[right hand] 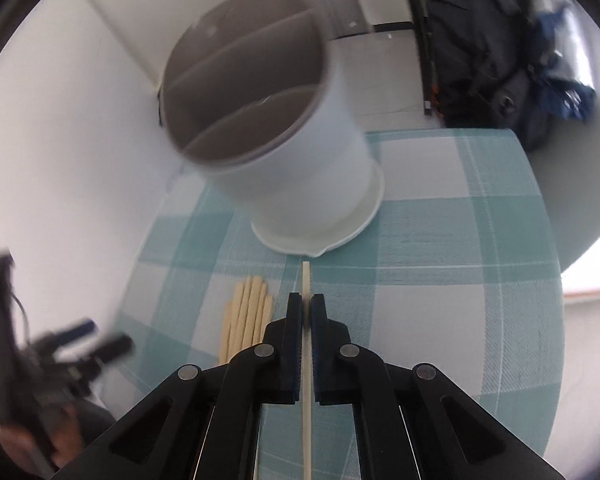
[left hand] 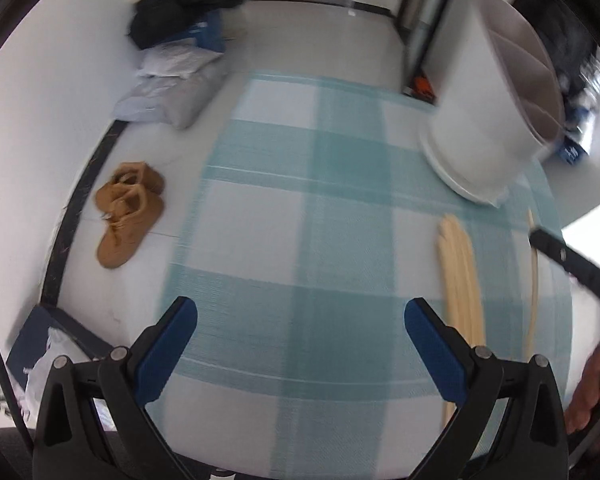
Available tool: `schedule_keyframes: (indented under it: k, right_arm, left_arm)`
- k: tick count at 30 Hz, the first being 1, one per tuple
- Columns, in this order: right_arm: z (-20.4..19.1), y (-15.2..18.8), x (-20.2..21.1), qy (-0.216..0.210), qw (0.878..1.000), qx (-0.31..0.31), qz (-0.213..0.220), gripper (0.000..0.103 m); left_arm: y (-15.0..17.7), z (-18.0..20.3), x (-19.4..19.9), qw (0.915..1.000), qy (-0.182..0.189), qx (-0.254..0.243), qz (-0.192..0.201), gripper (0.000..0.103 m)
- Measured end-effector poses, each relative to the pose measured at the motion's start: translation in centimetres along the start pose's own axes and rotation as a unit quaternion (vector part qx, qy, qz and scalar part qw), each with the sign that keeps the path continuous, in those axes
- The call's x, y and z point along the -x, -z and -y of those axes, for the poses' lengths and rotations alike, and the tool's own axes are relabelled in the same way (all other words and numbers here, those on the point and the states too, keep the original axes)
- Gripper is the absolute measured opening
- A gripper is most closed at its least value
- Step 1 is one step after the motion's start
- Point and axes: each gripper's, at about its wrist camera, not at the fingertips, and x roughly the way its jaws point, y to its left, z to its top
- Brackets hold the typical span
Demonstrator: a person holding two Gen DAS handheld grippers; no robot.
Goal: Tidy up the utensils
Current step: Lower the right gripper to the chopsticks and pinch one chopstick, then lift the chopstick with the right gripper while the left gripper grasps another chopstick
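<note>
The chopsticks (right hand: 246,312) lie in a loose bundle on the checked cloth (right hand: 440,240) covering the surface, just short of the white divided holder (right hand: 300,152), which stands upright on its saucer-like base. One single chopstick (right hand: 307,284) is clenched between the pads of the right tool (right hand: 307,312), its tip reaching toward the holder's base. The left tool (left hand: 300,320) hangs released over the cloth, nothing between its blue pads (left hand: 168,344), with the bundle just to the holder side of it.
</note>
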Motion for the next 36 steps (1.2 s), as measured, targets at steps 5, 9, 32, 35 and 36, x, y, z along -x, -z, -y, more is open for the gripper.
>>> schedule_keyframes:
  k: [5, 9, 32, 35, 36]
  right_arm:
    - [2.7, 0.4, 3.3, -0.056, 0.995, -0.074, 0.046, 0.003]
    - [5.2, 0.0, 6.4, -0.082, 0.988, -0.101, 0.08, 0.003]
    - [6.4, -0.7, 8.4, -0.077, 0.987, -0.082, 0.112, 0.003]
    - [6.5, -0.8, 8.4, -0.077, 0.987, -0.082, 0.112, 0.003]
    - [6.5, -0.8, 8.4, -0.077, 0.987, -0.083, 0.113, 0.003]
  left_arm:
    - [0.5, 1.7, -0.9, 0.9991, -0.01, -0.025, -0.032, 0.101]
    - [0.8, 2.8, -1.6, 0.9978, -0.014, -0.045, -0.047, 0.101]
    - [1.3, 4.7, -1.8, 0.9964, -0.04, -0.071, -0.022, 0.101]
    - [1.7, 4.8, -2.5, 0.9962, -0.04, -0.068, -0.039, 0.101]
    - [1.4, 4.8, -2.5, 0.9961, -0.043, -0.065, -0.04, 0.101]
